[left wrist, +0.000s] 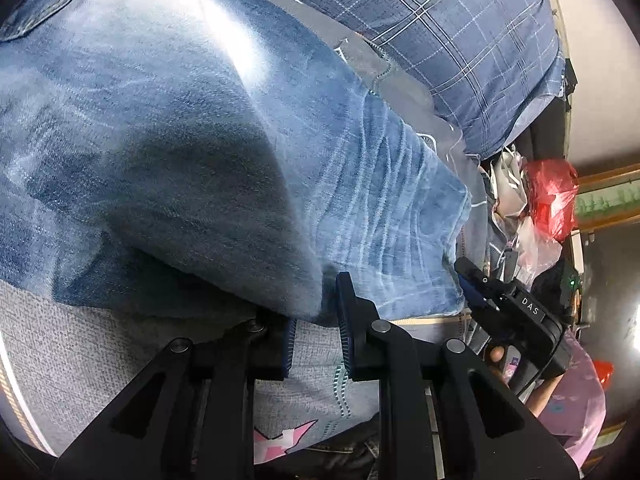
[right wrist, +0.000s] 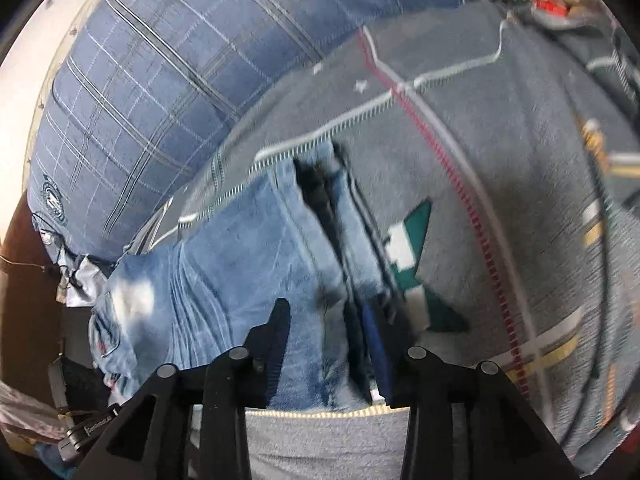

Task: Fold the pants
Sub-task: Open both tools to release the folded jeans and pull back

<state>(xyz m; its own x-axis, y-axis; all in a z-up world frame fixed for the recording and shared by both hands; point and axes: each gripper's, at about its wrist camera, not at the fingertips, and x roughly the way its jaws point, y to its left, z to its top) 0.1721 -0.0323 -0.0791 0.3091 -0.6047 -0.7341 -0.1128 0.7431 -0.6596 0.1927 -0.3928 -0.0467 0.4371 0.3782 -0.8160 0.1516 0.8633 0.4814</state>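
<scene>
The left tongs (left wrist: 316, 320) sit close over the grey woven bedspread (left wrist: 100, 344), their two black fingers bracketing a thick bulge of the faded blue denim pants (left wrist: 168, 152). The cloth fills the gap between the fingers, so these tongs are clamped on the denim. The pants lie spread across the bedspread, with a stitched pocket edge towards the far end in the left wrist view and a creased fold on the side nearer the right tongs (left wrist: 476, 292). Those tongs show just beside that creased fold, and whether they touch it I cannot tell.

In the blurred right wrist view, the right tongs (right wrist: 326, 344) stand with their fingers parted on either side of the pants (right wrist: 248, 248), one finger over the denim and the other at its doubled edge; nothing looks pinched, though the blur leaves some doubt.

Beyond the pants, against them on the far side, rises a big blue plaid-checked pillow (left wrist: 460, 40). Past the pants' creased end, a crumpled red plastic bag (left wrist: 552, 196) lies among other clutter.
</scene>
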